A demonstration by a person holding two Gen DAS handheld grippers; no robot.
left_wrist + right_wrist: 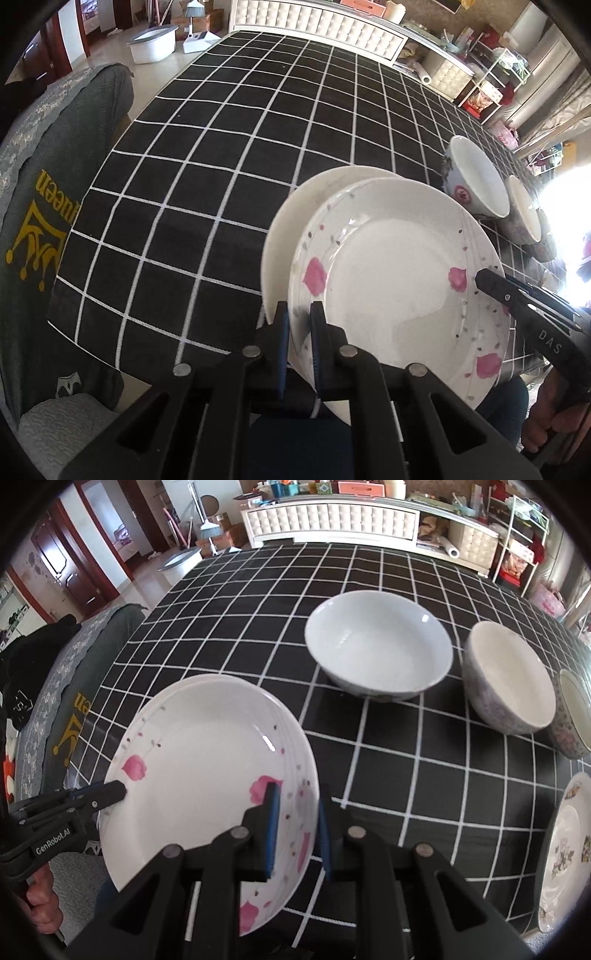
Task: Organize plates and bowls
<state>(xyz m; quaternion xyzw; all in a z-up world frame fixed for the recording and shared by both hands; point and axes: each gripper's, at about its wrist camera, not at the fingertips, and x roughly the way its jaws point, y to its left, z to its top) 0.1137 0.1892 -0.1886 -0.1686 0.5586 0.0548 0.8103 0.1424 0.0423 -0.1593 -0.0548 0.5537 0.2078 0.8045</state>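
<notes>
L gripper [300, 325]: jaws narrow, clamped on the near-left rim of the pink-flower plate [388, 280]; blue pads on either side of the rim.
R gripper [297, 823]: jaws narrow, gripping the same plate's right rim; one pad on the inner face, one behind the rim.
Pink-flower plate: held tilted btw both grippers, above the near-left part of the table; white w/ pink blossoms & grey dots.
2nd plate [295, 221]: plain white, right behind the flowered one in the left wrist view; looks stacked under it, but can't tell if they touch.
Table [221, 166]: black cloth w/ white grid.
Big white bowl [378, 646]: upright, mid-table, beyond the held plate.
Patterned bowl [509, 679]: just right of the big bowl, near but apart.
3rd bowl [574, 716]: floral outside, at the table's right edge, just beside the patterned bowl; partly cut off.
Floral plate [565, 853]: near-right corner of the table, flat, partly out of frame.
Chair [55, 192]: grey cover w/ gold crown print, at the table's left edge.
Hands: person's fingers [40, 908] on the L gripper handle.
</notes>
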